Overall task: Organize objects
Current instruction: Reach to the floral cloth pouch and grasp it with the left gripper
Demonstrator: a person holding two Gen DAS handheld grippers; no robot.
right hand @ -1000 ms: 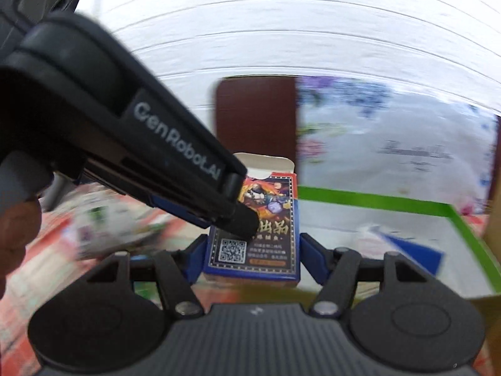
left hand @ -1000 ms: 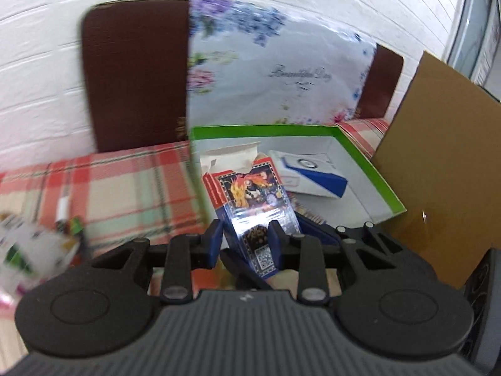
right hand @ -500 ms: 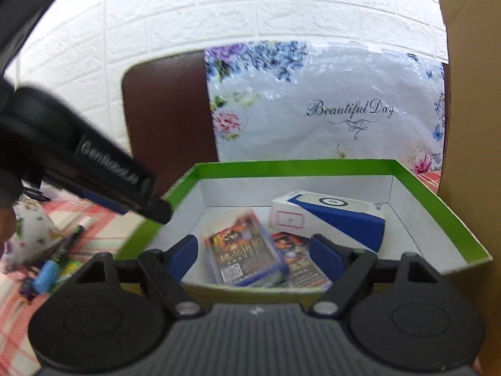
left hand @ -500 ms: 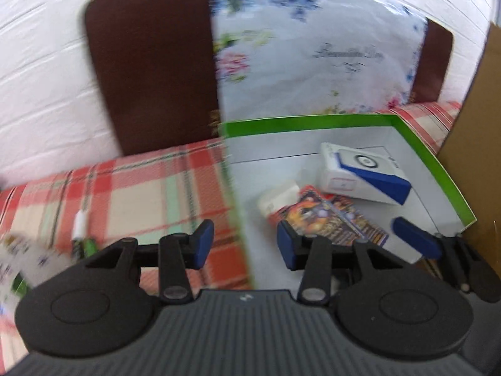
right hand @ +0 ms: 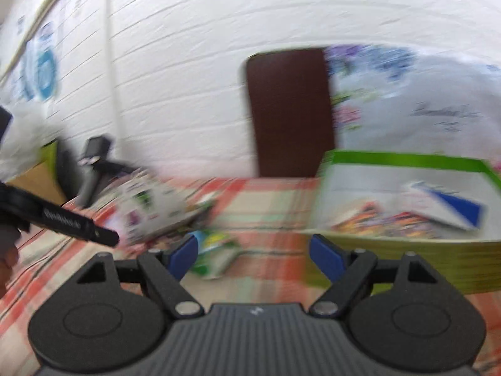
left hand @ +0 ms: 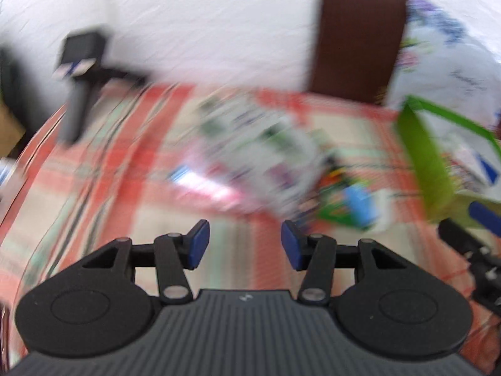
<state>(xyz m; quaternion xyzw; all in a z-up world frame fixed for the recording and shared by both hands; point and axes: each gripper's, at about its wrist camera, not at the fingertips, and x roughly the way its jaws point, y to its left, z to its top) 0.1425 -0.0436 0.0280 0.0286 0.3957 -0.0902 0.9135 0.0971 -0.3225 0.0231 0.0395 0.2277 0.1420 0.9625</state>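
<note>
- Landmark: green-rimmed box on the plaid-covered bench, in front of a brown panel and a floral sheet leaning on the white brick wall.
- Both views are motion-blurred; fine detail is unreadable.
- Left tool: blue pads spread apart, nothing between them. It hangs over the bench, left of the box.
- Right tool: pads wide apart, empty. It sits just outside the box's near-left corner.
- Inside the box: a white-and-blue carton toward the right, and colourful card packs lying flat on the floor nearer the front wall.
- Left of the box, on the bench: a loose pile of white printed packaging, blurred. Nearer the box than that pile, a small green-and-white packet with a blue item beside it; I cannot tell whether they touch.
- In the left wrist view the box wall shows at the right edge, with the same green-and-blue clutter just left of it.
- Far left of the box: a dark stand-like device by the wall.
</note>
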